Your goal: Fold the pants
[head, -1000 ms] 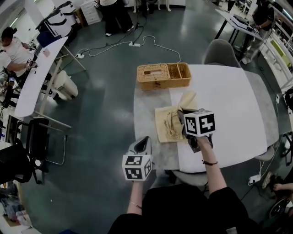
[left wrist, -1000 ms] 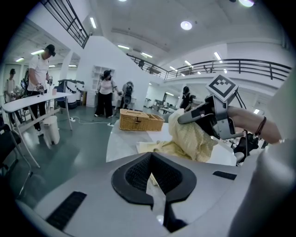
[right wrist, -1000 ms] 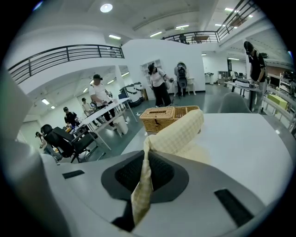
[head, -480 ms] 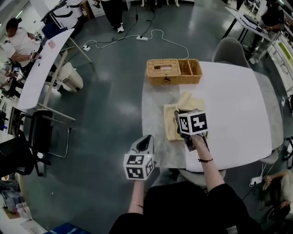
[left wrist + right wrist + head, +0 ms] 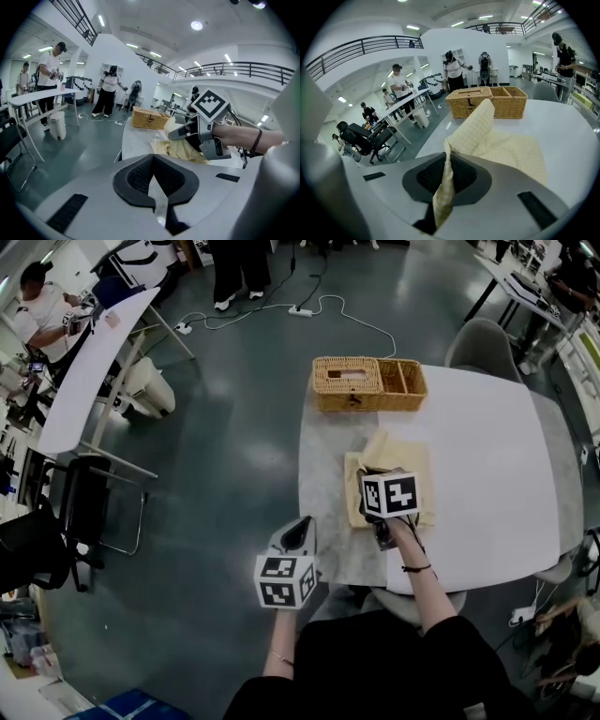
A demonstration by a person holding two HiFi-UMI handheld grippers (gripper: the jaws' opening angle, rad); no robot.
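The cream pants point(image 5: 412, 457) lie partly folded on the table point(image 5: 487, 484), just this side of the wicker basket. My right gripper point(image 5: 372, 472) sits low over their near left part, shut on an edge of the cloth. In the right gripper view a strip of the pants point(image 5: 511, 147) runs up from between the jaws of the right gripper point(image 5: 444, 187) and arches over the flat layer. My left gripper point(image 5: 295, 532) hangs off the table's near left corner, shut and holding nothing. In the left gripper view the left gripper point(image 5: 157, 197) faces the pants point(image 5: 180, 150).
A wicker basket point(image 5: 368, 383) with two compartments stands at the table's far left edge. A grey chair point(image 5: 483, 341) is behind the table and another seat point(image 5: 398, 601) is tucked under its near edge. People stand at a long white table point(image 5: 89, 381) to the left.
My right gripper has come down and back toward me with the cloth edge, and the raised pants now lie flatter. The left gripper has barely shifted.
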